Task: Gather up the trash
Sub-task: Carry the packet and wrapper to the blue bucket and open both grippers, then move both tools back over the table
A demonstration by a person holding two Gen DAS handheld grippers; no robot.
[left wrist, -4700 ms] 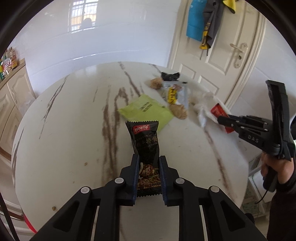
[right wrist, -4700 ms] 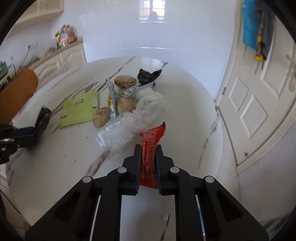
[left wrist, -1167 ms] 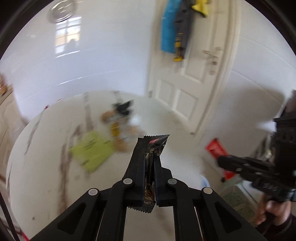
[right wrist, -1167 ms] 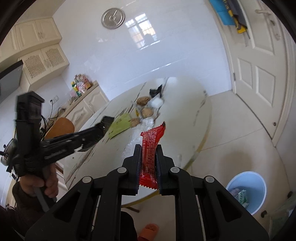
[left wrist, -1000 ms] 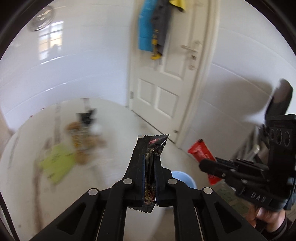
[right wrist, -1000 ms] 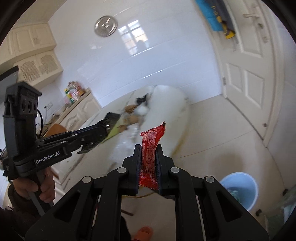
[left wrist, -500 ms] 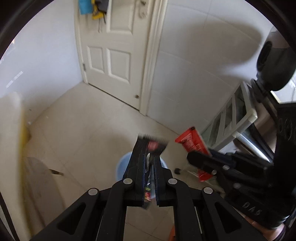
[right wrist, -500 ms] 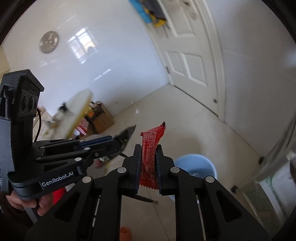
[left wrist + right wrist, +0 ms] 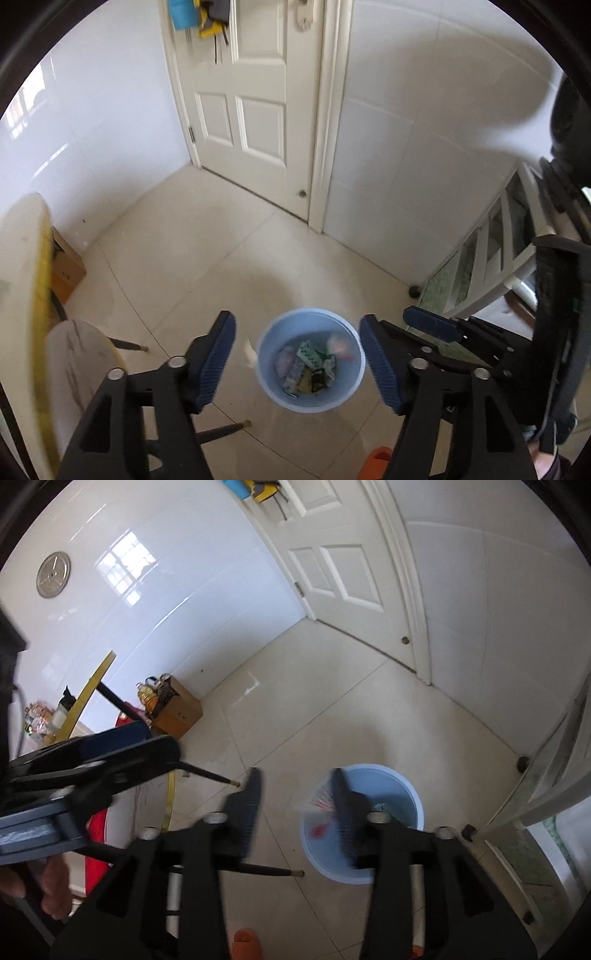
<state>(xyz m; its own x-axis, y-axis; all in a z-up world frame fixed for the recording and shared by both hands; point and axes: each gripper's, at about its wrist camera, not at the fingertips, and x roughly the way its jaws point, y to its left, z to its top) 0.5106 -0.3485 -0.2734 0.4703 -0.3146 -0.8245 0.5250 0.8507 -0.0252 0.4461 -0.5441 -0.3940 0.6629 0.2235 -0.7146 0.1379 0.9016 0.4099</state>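
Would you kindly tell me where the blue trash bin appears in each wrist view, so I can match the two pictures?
Left wrist view: the blue trash bin sits low and centre on the floor, framed between the open left gripper fingers.
Right wrist view: the bin is lower right of centre, partly behind one finger of the open right gripper.
Shared landmark: the white panelled door, above the bin in both.

Two black plastic two-finger grippers are seen, each built of angular open-framed arms joined by round silver screws. On the left gripper (image 9: 297,356), ribbed dark-blue pads (image 9: 216,356) are fitted to the inner faces of the fingers. The right gripper (image 9: 297,806) is blurred, its pads appearing dark. A grey-blue block is carried beside the left gripper's black body in the right wrist view.
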